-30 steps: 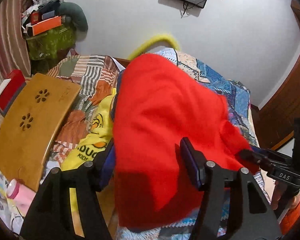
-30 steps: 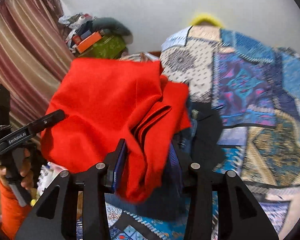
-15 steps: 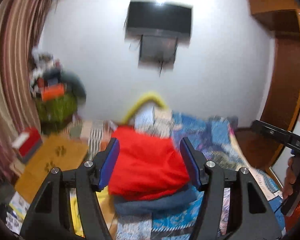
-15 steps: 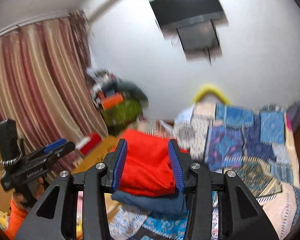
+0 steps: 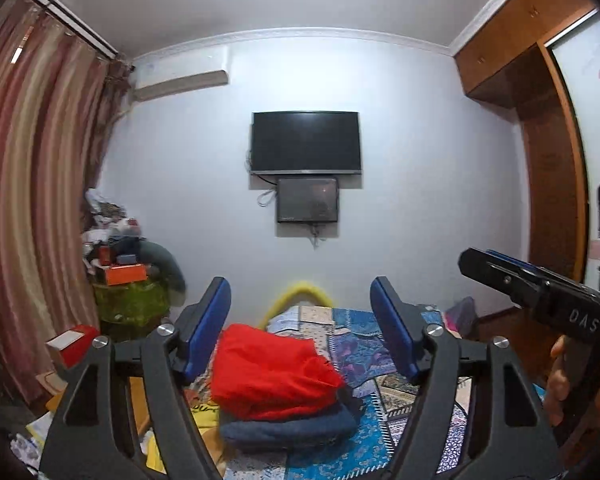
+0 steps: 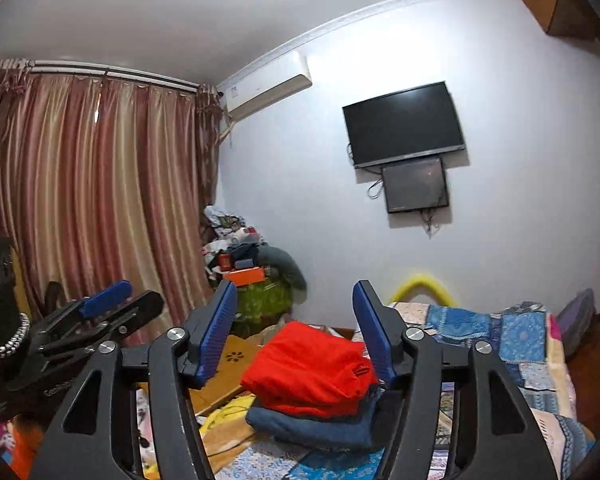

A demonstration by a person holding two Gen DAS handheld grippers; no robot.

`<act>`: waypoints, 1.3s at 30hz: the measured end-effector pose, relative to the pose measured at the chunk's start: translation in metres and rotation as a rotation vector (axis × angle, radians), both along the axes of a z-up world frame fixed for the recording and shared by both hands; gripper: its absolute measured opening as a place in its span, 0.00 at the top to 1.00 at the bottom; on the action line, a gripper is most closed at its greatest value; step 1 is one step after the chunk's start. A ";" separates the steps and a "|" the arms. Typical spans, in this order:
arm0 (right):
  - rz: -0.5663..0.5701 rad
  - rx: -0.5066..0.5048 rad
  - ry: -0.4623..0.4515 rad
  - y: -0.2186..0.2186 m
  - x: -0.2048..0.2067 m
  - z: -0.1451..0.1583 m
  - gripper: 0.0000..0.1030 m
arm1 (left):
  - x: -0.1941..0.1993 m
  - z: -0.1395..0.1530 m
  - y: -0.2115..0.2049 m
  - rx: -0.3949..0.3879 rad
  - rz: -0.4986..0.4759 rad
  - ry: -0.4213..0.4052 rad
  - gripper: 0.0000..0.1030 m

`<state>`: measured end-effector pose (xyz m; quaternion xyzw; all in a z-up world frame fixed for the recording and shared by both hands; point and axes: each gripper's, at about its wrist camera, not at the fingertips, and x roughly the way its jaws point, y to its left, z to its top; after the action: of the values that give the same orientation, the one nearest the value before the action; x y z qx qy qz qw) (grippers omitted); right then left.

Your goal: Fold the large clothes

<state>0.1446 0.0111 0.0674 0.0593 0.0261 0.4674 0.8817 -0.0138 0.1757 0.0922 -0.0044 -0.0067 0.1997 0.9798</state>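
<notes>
A folded red garment [image 5: 272,376] [image 6: 312,368] lies on top of a folded dark blue garment [image 5: 288,428] [image 6: 312,424] on the bed. My left gripper [image 5: 300,284] is held level, well back from the pile, its jaws opening with nothing between them. My right gripper [image 6: 296,286] is also level and back from the pile, its jaws opening and empty. Each gripper shows in the other's view: the right gripper [image 5: 484,258] at the right edge in a person's hand, the left gripper [image 6: 140,294] at the left edge.
A patchwork quilt [image 5: 364,344] covers the bed. Left of the pile lie a yellow garment [image 5: 200,408] and a wooden lap table [image 6: 228,372]. A cluttered stand [image 5: 130,300] fills the corner by the curtains [image 6: 100,200]. A TV [image 5: 305,142] hangs on the far wall, and a wardrobe [image 5: 548,184] stands at the right.
The red garment, held close between both grippers a second ago, now rests on the blue one. Both grippers have let go, pulled back and risen, tilting up to level, with jaws wider.
</notes>
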 end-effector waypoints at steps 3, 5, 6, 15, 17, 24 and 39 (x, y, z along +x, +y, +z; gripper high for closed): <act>-0.047 0.000 0.003 0.000 -0.002 -0.004 0.15 | -0.006 -0.008 0.006 -0.036 0.053 -0.019 0.07; -0.087 0.003 -0.006 -0.002 -0.004 -0.006 0.11 | -0.010 -0.014 0.007 -0.046 0.090 -0.029 0.05; -0.114 0.000 -0.015 -0.004 -0.007 -0.008 0.08 | -0.009 -0.016 0.010 -0.043 0.114 -0.019 0.02; -0.163 -0.031 -0.008 -0.006 -0.004 -0.008 0.00 | -0.011 -0.033 0.022 -0.094 0.143 0.025 0.00; -0.160 -0.043 -0.014 -0.005 -0.005 -0.009 0.00 | -0.011 -0.036 0.022 -0.100 0.148 0.027 0.00; -0.138 -0.064 -0.007 -0.007 -0.009 -0.019 0.00 | -0.012 -0.042 0.020 -0.102 0.157 0.036 0.00; -0.132 -0.079 0.000 -0.010 -0.011 -0.017 0.00 | -0.009 -0.044 0.013 -0.096 0.149 0.047 0.00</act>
<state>0.1335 0.0014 0.0503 0.0258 0.0406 0.4068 0.9123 -0.0230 0.1882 0.0480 -0.0462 0.0253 0.2723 0.9608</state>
